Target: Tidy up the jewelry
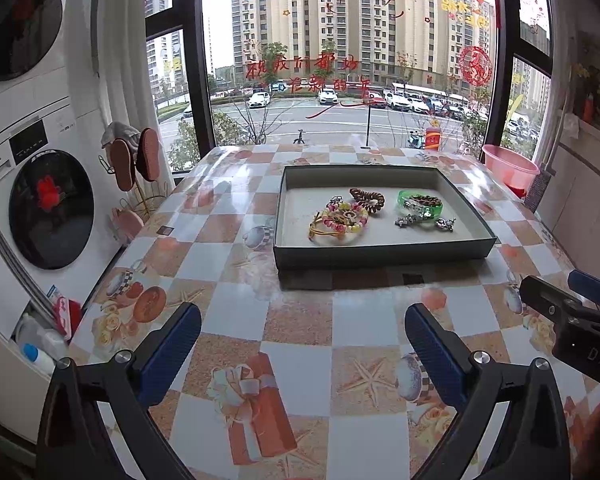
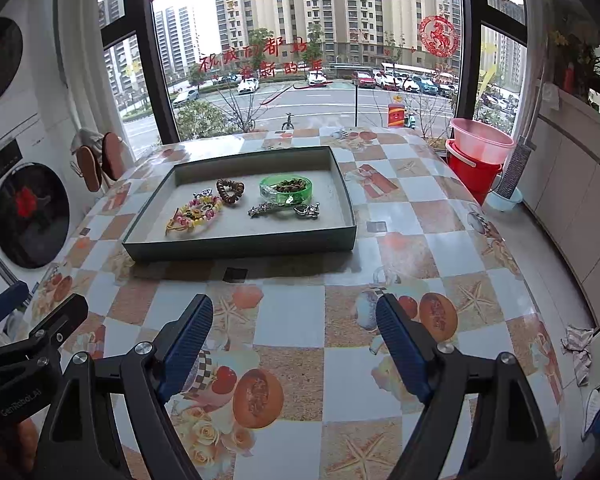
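Note:
A shallow grey box (image 1: 380, 254) (image 2: 240, 246) stands on the checkered table. In it lie a pink and yellow bead bracelet (image 1: 340, 220) (image 2: 196, 214), a brown coiled hair tie (image 1: 367, 199) (image 2: 230, 191), a green bangle (image 1: 420, 201) (image 2: 286, 188) with dark beads inside, and a silver chain (image 1: 424, 222) (image 2: 284, 211). My left gripper (image 1: 302, 324) is open and empty above the table, in front of the box. My right gripper (image 2: 294, 318) is open and empty too, also in front of the box. Each gripper shows at the edge of the other's view.
The table (image 1: 240, 240) has a glossy patterned cloth. Stacked washing machines (image 1: 40, 184) stand left. Slippers (image 1: 136, 158) hang on a rack by the window. A pink basin on a red bucket (image 2: 476, 152) stands at the right, with counters beyond.

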